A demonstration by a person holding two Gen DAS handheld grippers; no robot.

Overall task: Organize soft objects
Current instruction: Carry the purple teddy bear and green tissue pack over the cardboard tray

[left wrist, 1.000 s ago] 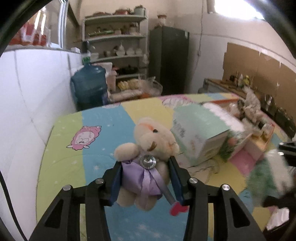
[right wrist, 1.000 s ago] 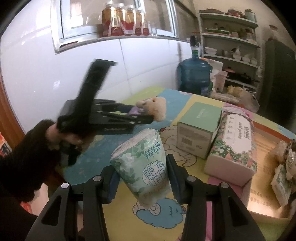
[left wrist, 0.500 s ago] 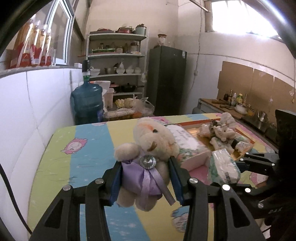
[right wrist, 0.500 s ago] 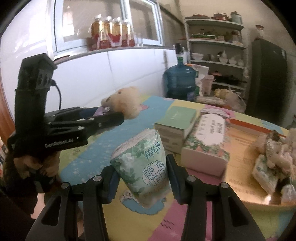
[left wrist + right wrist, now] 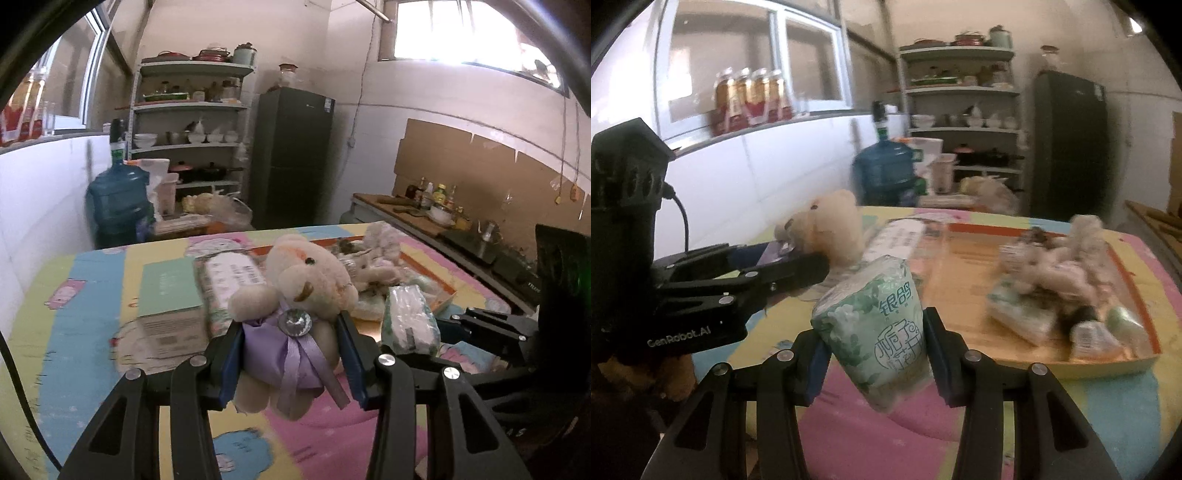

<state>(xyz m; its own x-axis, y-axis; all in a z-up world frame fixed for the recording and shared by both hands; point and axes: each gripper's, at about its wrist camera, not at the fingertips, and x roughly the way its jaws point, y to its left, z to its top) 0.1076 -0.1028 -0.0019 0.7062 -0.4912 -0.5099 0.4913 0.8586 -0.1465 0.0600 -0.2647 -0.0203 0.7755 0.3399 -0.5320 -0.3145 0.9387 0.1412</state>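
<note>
My left gripper [image 5: 291, 354] is shut on a cream teddy bear [image 5: 306, 280] in a purple dress, held above the table. It also shows in the right wrist view [image 5: 831, 225]. My right gripper [image 5: 875, 350] is shut on a green-and-white tissue pack [image 5: 875, 325], which also shows in the left wrist view [image 5: 408, 319]. Both are held side by side near the orange-rimmed tray [image 5: 960, 280], which holds a pile of plush toys [image 5: 1067, 254] and tissue packs [image 5: 1023, 314].
A floral tissue box [image 5: 229, 277] and a green-topped carton [image 5: 170, 291] stand on the colourful cartoon tablecloth [image 5: 74, 332] left of the tray. A blue water jug [image 5: 118, 203], shelves [image 5: 192, 140] and a dark fridge [image 5: 295, 158] stand beyond the table.
Both grippers swung rightward toward the tray, each still holding its object. The tray and its pile are now in front of them.
</note>
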